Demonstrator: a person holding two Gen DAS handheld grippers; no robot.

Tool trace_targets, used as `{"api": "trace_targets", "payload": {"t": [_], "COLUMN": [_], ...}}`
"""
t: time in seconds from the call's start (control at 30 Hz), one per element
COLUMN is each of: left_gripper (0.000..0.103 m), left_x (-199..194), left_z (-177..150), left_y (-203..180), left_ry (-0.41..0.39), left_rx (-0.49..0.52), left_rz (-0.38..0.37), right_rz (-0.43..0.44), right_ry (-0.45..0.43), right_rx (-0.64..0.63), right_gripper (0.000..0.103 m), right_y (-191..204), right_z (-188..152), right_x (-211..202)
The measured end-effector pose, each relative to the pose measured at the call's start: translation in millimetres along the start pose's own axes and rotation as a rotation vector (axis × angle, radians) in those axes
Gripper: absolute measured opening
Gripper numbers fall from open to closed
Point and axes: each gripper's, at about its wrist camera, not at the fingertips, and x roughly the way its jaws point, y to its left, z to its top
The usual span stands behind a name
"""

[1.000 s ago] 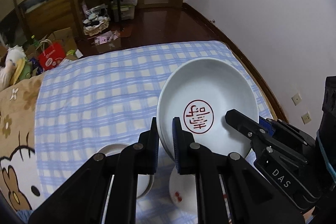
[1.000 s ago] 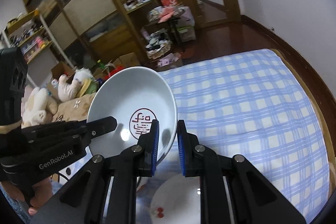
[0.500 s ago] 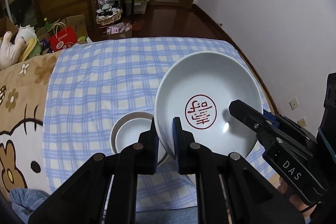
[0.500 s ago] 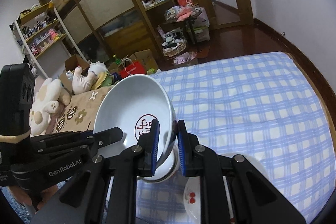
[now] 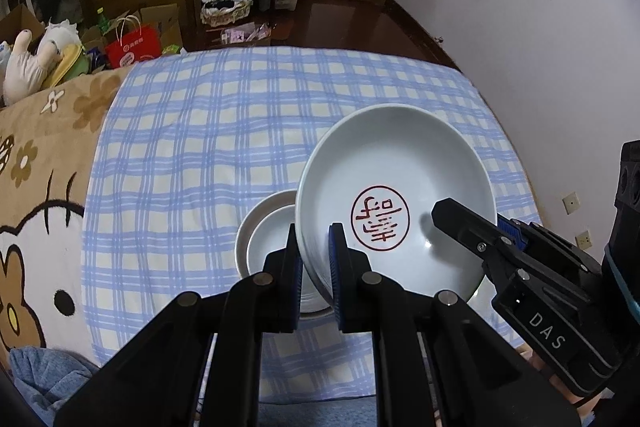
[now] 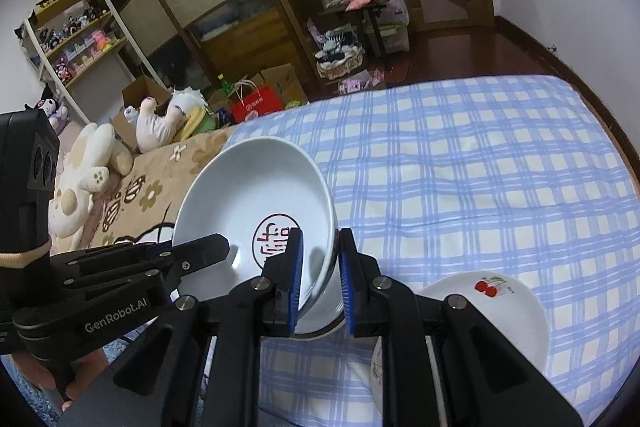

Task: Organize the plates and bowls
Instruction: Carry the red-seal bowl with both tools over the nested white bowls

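A large white bowl (image 5: 400, 187) with a red round seal inside is held tilted above the blue checked cloth (image 5: 200, 147). My left gripper (image 5: 313, 259) is shut on its near left rim. My right gripper (image 6: 320, 275) is shut on its right rim; the bowl also shows in the right wrist view (image 6: 256, 203). A smaller white bowl (image 5: 264, 239) sits on the cloth just under and left of it, partly hidden. A white plate with red cherries (image 6: 500, 307) lies to the right, behind my right gripper's finger.
A brown cartoon blanket (image 5: 36, 187) covers the left side of the bed. Plush toys (image 6: 92, 163) lie beyond it. The white wall (image 5: 520, 7) runs along the right edge. A red bag (image 5: 134, 47) and boxes stand on the floor behind.
Both grippers have carried the large bowl back toward the near edge and lower, over the smaller bowl. The cherry plate has come into fuller view on the right.
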Motion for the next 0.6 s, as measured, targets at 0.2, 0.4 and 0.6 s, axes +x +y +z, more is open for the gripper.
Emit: {"api": "trace_targets", "payload": {"t": [0.2,0.4,0.6], "left_gripper": [0.013,0.013,0.013], "left_x": [17.3,28.9,44.1], "left_z": [-6.5,-12.7,-23.5], "left_y": [11.4,20.6,21.6], "left_ry": [0.032,0.04,0.059], "left_rx": [-0.006,-0.021,-0.011], "left_rz": [0.002,0.001,0.019], "right_rz": [0.014,0.021,0.007], "right_ry": [0.031,0.058,0.046], "right_rx": [0.015,0.017,0.016], "right_gripper": [0.019,0.02,0.02], "right_y": [-3.2,-6.1,-7.1], "right_z": [-5.5,-14.6,-25.6], "right_x": [21.1,37.0,46.5]}}
